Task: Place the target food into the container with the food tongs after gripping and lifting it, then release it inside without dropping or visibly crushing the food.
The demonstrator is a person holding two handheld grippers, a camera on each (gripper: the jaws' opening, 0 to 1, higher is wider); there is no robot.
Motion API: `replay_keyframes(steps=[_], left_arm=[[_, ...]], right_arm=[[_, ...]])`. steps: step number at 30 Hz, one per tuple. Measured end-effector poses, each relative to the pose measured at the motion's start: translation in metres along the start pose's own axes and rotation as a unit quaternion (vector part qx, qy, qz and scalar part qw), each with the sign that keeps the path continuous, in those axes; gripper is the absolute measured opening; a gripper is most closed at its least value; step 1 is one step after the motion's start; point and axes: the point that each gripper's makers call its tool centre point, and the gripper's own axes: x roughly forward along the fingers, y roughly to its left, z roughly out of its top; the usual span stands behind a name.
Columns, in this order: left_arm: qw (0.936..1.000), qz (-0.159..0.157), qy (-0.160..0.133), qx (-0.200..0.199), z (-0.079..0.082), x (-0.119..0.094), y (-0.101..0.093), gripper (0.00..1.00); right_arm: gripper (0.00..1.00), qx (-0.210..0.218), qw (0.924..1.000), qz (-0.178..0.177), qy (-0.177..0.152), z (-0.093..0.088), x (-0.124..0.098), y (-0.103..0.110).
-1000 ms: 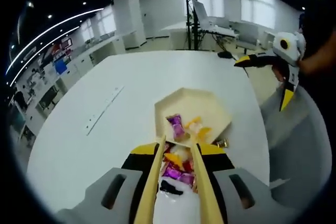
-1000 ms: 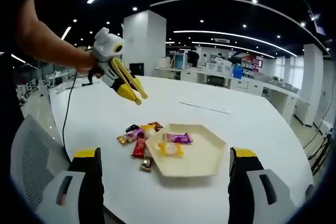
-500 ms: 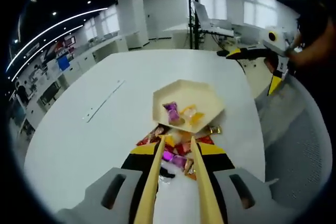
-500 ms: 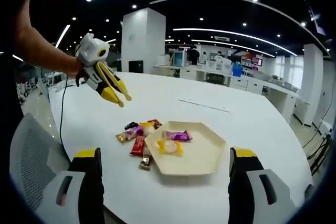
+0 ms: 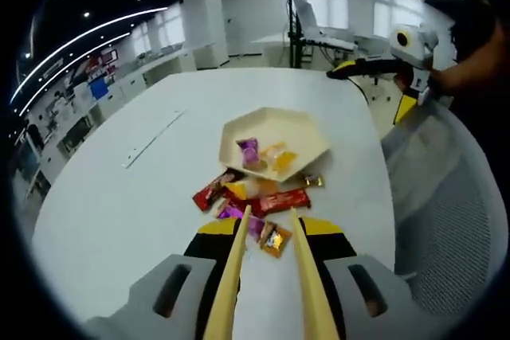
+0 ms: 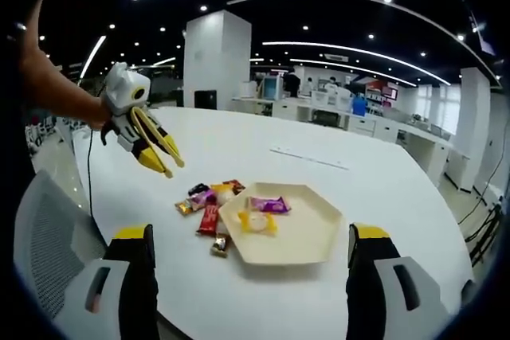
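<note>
A cream hexagonal tray (image 5: 303, 127) sits on the white table with a purple candy (image 5: 249, 150) and a yellow candy (image 5: 276, 157) in it. Loose wrapped candies (image 5: 253, 201) lie beside the tray's near edge. My left gripper (image 5: 268, 227) is shut on the food tongs (image 5: 233, 272), whose tips stand apart above the near end of the pile with nothing between them. In the right gripper view the left gripper (image 6: 155, 149) hovers left of the candies (image 6: 209, 206) and the tray (image 6: 307, 236). My right gripper (image 6: 251, 236) is open and holds nothing, short of the table; it also appears as the right gripper (image 5: 382, 89).
The round white table (image 6: 374, 181) has a grey strip (image 6: 307, 162) beyond the tray. A grey mesh chair (image 5: 446, 220) stands at the table's edge. A person's arm (image 6: 56, 89) holds the left gripper. Desks and a column stand far behind.
The left gripper has drawn back from the candy pile, so tray and candies sit farther off in its view. In the right gripper view it drifted left and lower. The right gripper stayed put.
</note>
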Motion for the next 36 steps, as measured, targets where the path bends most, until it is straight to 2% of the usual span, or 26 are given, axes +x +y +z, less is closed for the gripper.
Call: replay_keyframes(steps=[14, 19, 23, 28, 32, 36], left_arm=[[0.9982, -0.026, 0.045, 0.029, -0.035, 0.028, -0.012, 0.24], [0.9974, -0.034, 0.057, 0.029, -0.04, 0.036, -0.01, 0.24], [0.9952, -0.05, 0.079, 0.028, -0.048, 0.042, -0.012, 0.24], [0.9948, -0.049, 0.082, 0.034, -0.049, 0.048, -0.008, 0.24], [0.9923, -0.064, 0.096, 0.047, -0.052, 0.052, -0.012, 0.24], [0.9909, -0.076, 0.103, 0.043, -0.054, 0.05, -0.02, 0.24]], right_arm=[[0.98, -0.006, 0.9999, -0.002, 0.008, -0.002, 0.001, 0.001], [0.98, -0.003, 1.0, -0.005, 0.008, -0.002, 0.001, -0.001], [0.98, -0.003, 0.9999, -0.005, 0.009, -0.003, 0.001, -0.001], [0.98, 0.0, 0.9999, -0.008, 0.009, -0.003, 0.001, -0.002], [0.98, 0.0, 0.9999, -0.008, 0.009, -0.003, 0.001, -0.002], [0.98, 0.001, 0.9999, -0.009, 0.009, -0.003, 0.001, -0.003]])
